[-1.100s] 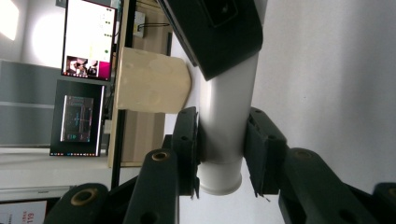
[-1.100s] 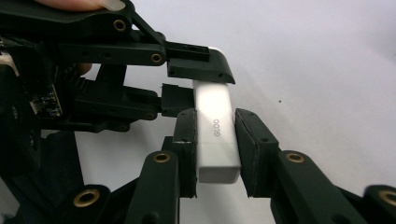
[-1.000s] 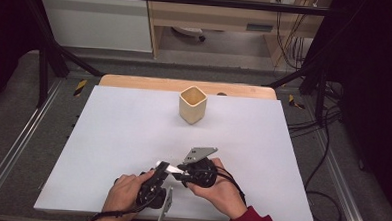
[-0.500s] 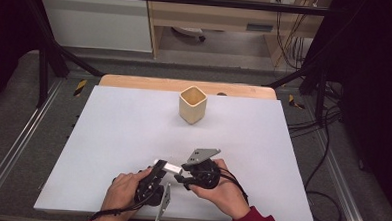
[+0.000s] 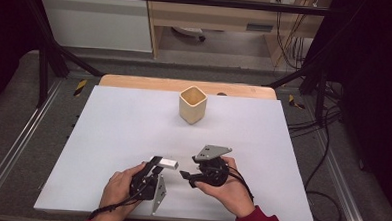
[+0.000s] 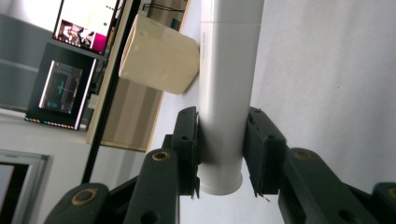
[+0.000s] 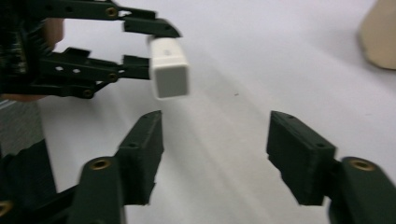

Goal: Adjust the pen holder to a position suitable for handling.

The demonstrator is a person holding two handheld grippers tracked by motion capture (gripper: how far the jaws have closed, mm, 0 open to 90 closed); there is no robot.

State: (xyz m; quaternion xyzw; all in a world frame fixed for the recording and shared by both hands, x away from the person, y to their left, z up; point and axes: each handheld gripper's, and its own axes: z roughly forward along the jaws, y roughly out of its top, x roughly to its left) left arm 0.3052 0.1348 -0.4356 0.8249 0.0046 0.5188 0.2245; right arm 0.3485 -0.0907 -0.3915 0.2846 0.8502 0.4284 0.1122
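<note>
Near edge of the table (image 5: 108, 136), about the middle: my left gripper (image 5: 156, 165) clamps a white block (image 5: 169, 164), jaws pressed on both its long sides. In the left gripper view the block (image 6: 224, 93) runs straight out between the pads, its far end clear of them. Block is held level above the white top, free end pointing toward my right hand.

Just beside it, my right gripper (image 5: 186, 175) faces the block's free end. Its jaws have just been opening; they stand well apart with nothing between them. In the right gripper view the block (image 7: 169, 72) sits ahead and to the left of the gap, not touching either pad, and the left gripper (image 7: 149, 46) shows behind it.

Farther off, toward the far edge and near its middle: a tan cup (image 5: 192, 104), upright, square mouth open, well apart from both grippers. Wooden strip beyond the far edge.
</note>
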